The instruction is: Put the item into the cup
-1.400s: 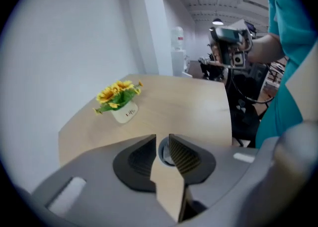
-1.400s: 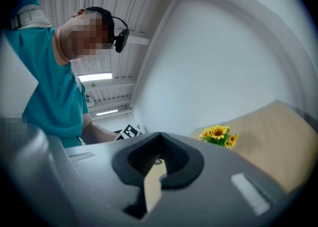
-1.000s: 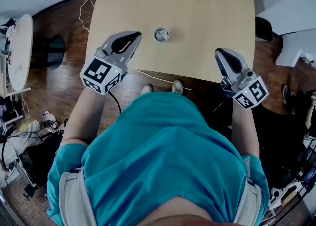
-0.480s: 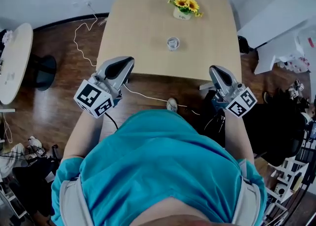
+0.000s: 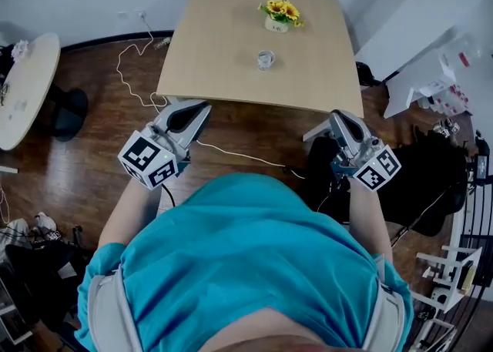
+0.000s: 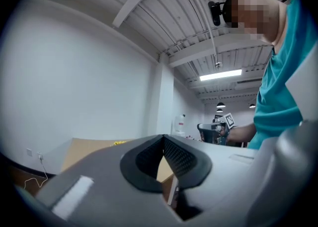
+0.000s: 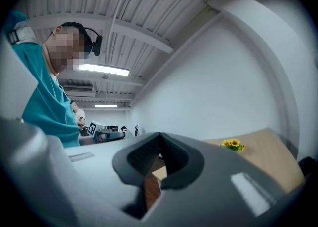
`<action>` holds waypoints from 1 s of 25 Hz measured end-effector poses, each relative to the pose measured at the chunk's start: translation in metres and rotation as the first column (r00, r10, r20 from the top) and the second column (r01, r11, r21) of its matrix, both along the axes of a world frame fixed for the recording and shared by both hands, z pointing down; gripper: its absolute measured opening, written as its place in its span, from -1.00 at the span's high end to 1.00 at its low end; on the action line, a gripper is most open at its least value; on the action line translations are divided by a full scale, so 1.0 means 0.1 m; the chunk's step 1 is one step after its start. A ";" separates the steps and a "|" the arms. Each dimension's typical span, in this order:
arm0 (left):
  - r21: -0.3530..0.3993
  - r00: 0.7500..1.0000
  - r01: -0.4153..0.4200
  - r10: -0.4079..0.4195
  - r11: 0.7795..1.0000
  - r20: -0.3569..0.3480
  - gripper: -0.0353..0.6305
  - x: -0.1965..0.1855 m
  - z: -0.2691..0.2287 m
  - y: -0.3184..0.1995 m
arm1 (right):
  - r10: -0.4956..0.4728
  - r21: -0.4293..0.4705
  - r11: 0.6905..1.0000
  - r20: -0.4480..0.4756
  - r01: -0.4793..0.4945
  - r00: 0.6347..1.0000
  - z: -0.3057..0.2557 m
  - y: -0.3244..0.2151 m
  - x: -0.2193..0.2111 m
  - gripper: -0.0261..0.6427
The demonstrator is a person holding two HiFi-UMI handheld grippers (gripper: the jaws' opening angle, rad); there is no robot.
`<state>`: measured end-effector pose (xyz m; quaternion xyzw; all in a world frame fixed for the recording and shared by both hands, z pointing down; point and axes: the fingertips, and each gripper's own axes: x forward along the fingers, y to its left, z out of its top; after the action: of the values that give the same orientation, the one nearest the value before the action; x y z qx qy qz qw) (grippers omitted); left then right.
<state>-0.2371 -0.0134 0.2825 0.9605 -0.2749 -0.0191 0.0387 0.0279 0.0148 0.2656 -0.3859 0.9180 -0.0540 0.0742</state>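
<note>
So both grippers are hanging out over the dark wood floor (image 5: 100, 127), just off the near edge of the light wooden table (image 5: 223, 50). The left gripper (image 5: 192, 112) is sitting by the near-left corner and the right gripper (image 5: 339, 119) by the near-right corner. On both, the 2 fingers are pressing together at the tips, with nothing caught between them. The cup (image 5: 265, 59) is standing around the middle of the table, well apart from both grippers. It's too small to tell whether anything's inside it. A little pot of sunflowers (image 5: 279, 15) is sitting between the cup and the far edge. A white cable (image 5: 231, 154) is trailing across the floor along the near edge, and a round white table (image 5: 27, 88) is poking in on the left. White walls are running all around, and a strip light (image 6: 220, 75) is glowing under the beamed ceiling.
</note>
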 end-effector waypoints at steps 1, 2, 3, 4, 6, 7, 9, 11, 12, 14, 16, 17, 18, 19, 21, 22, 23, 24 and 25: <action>0.000 1.000 0.011 -0.011 1.000 -0.004 0.88 0.08 -0.01 0.14 | -0.009 0.012 1.000 -0.009 0.009 1.000 0.00 0.15 0.08 0.92; -0.002 1.000 0.023 -0.023 1.000 -0.008 0.88 0.18 0.00 0.28 | -0.020 0.022 1.000 -0.024 0.020 1.000 0.02 0.30 0.17 0.92; -0.006 0.999 0.033 -0.033 0.999 -0.013 0.88 0.30 0.01 0.44 | -0.031 0.030 0.999 -0.041 0.032 0.999 0.05 0.47 0.26 0.92; -0.015 0.999 0.043 -0.043 0.999 -0.019 0.88 0.42 0.04 0.60 | -0.041 0.034 0.999 -0.056 0.043 0.998 0.09 0.63 0.36 0.92; -0.047 0.998 0.057 -0.058 0.997 -0.039 0.88 0.63 0.11 0.92 | -0.064 0.029 0.997 -0.073 0.067 0.995 0.21 0.95 0.51 0.92; -0.065 0.997 0.059 -0.062 0.996 -0.049 0.88 0.72 0.16 1.08 | -0.079 0.022 0.996 -0.082 0.081 0.994 0.27 1.11 0.56 0.92; -0.091 0.996 0.061 -0.066 0.994 -0.056 0.88 0.88 0.23 1.38 | -0.101 0.006 0.995 -0.096 0.102 0.990 0.38 1.39 0.67 0.92; -0.095 0.996 0.067 -0.072 0.993 -0.047 0.88 0.98 0.27 1.62 | -0.107 -0.014 0.994 -0.086 0.107 0.990 0.45 1.57 0.77 0.92; -0.092 0.996 0.070 -0.074 0.993 -0.044 0.88 1.01 0.27 1.71 | -0.106 -0.021 0.994 -0.074 0.105 0.992 0.46 1.64 0.81 0.92; -0.075 0.996 0.073 -0.076 0.994 -0.041 0.88 1.01 0.23 1.86 | -0.103 -0.027 0.994 -0.052 0.102 0.993 0.47 1.76 0.83 0.92; -0.058 0.996 0.078 -0.081 0.995 -0.038 0.88 0.93 0.20 1.95 | -0.101 -0.022 0.995 -0.041 0.100 0.994 0.46 1.85 0.77 0.92; -0.055 0.996 0.080 -0.083 0.995 -0.041 0.88 0.87 0.19 1.98 | -0.099 -0.019 0.995 -0.037 0.098 0.994 0.46 1.88 0.72 0.92; -0.054 0.995 0.081 -0.083 0.995 -0.045 0.88 0.81 0.19 2.00 | -0.094 -0.018 0.995 -0.032 0.094 0.995 0.45 1.91 0.67 0.92; -0.051 0.995 0.080 -0.082 0.996 -0.050 0.88 0.75 0.18 2.02 | -0.086 -0.017 0.996 -0.027 0.085 0.996 0.45 1.93 0.62 0.92; -0.037 0.996 0.072 -0.074 0.997 -0.051 0.88 0.62 0.17 2.07 | -0.061 -0.014 0.998 -0.019 0.061 0.998 0.45 1.95 0.52 0.92; -0.026 0.996 0.068 -0.070 0.997 -0.050 0.88 0.56 0.16 2.09 | -0.052 -0.013 0.999 -0.017 0.051 0.999 0.46 1.95 0.45 0.92; -0.015 0.997 0.064 -0.065 0.998 -0.049 0.88 0.49 0.16 2.11 | -0.045 -0.013 0.999 -0.014 0.045 0.999 0.47 1.96 0.39 0.92; -0.005 0.997 0.062 -0.062 0.998 -0.050 0.88 0.43 0.15 2.13 | -0.041 -0.016 0.999 -0.014 0.040 0.999 0.49 1.94 0.32 0.92; 0.000 0.997 0.062 -0.062 0.998 -0.053 0.88 0.36 0.15 2.14 | -0.036 -0.020 0.999 -0.018 0.036 0.999 0.51 1.92 0.25 0.92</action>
<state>-0.2007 0.2002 0.2978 0.9507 -0.3033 -0.0460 0.0447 0.0532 0.2073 0.3166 -0.3704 0.9249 -0.0609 0.0607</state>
